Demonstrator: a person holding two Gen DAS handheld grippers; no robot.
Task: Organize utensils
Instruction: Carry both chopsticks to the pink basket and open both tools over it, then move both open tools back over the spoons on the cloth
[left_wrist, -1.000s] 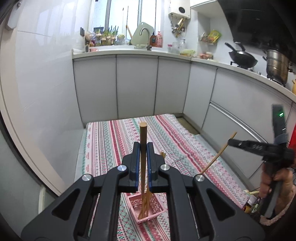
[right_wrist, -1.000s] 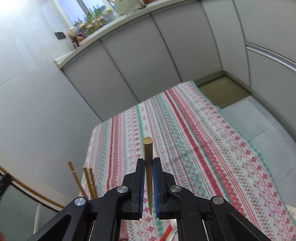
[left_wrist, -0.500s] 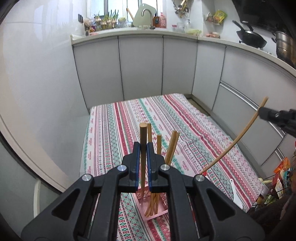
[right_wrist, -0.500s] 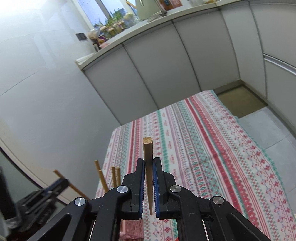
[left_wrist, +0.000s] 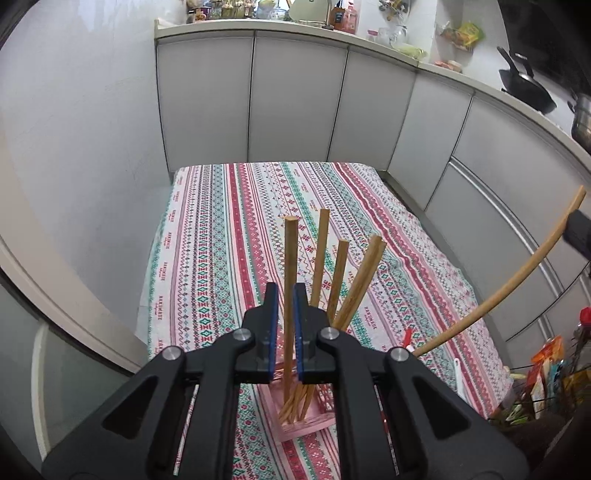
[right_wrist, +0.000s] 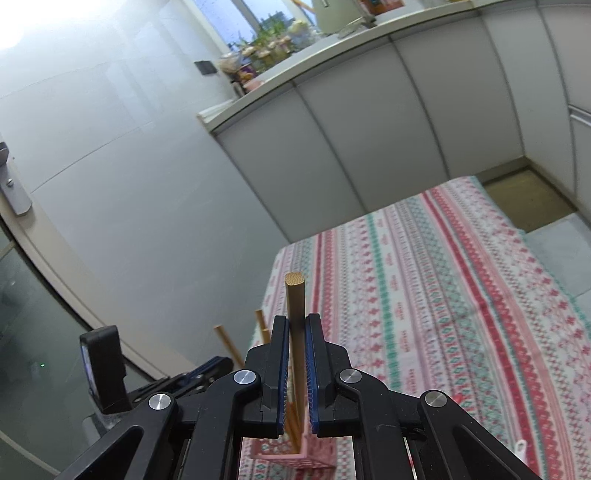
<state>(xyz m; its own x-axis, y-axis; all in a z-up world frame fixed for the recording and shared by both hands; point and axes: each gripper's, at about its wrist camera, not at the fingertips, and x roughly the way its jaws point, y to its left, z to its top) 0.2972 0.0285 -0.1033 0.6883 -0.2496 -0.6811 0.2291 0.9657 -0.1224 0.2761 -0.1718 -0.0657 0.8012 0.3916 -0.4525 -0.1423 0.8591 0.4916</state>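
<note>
A pink basket (left_wrist: 306, 417) stands on the striped cloth and holds several wooden chopsticks (left_wrist: 341, 273) upright. My left gripper (left_wrist: 285, 295) is just above the basket with its jaws slightly apart around one chopstick (left_wrist: 290, 258) that reaches down into the basket. My right gripper (right_wrist: 296, 328) is shut on another wooden chopstick (right_wrist: 295, 295), held upright over the basket (right_wrist: 291, 456). That chopstick also shows in the left wrist view (left_wrist: 517, 280), slanting up to the right. The left gripper body shows at lower left in the right wrist view (right_wrist: 177, 380).
The striped cloth (left_wrist: 229, 229) covers a low table between grey cabinets (left_wrist: 295, 99). A white and red utensil (left_wrist: 456, 373) lies on the cloth right of the basket. Packets and a rack (left_wrist: 546, 373) sit at the right edge.
My left gripper has lowered its chopstick into the basket and its jaws have parted a little. My right gripper has carried its chopstick left, over the basket.
</note>
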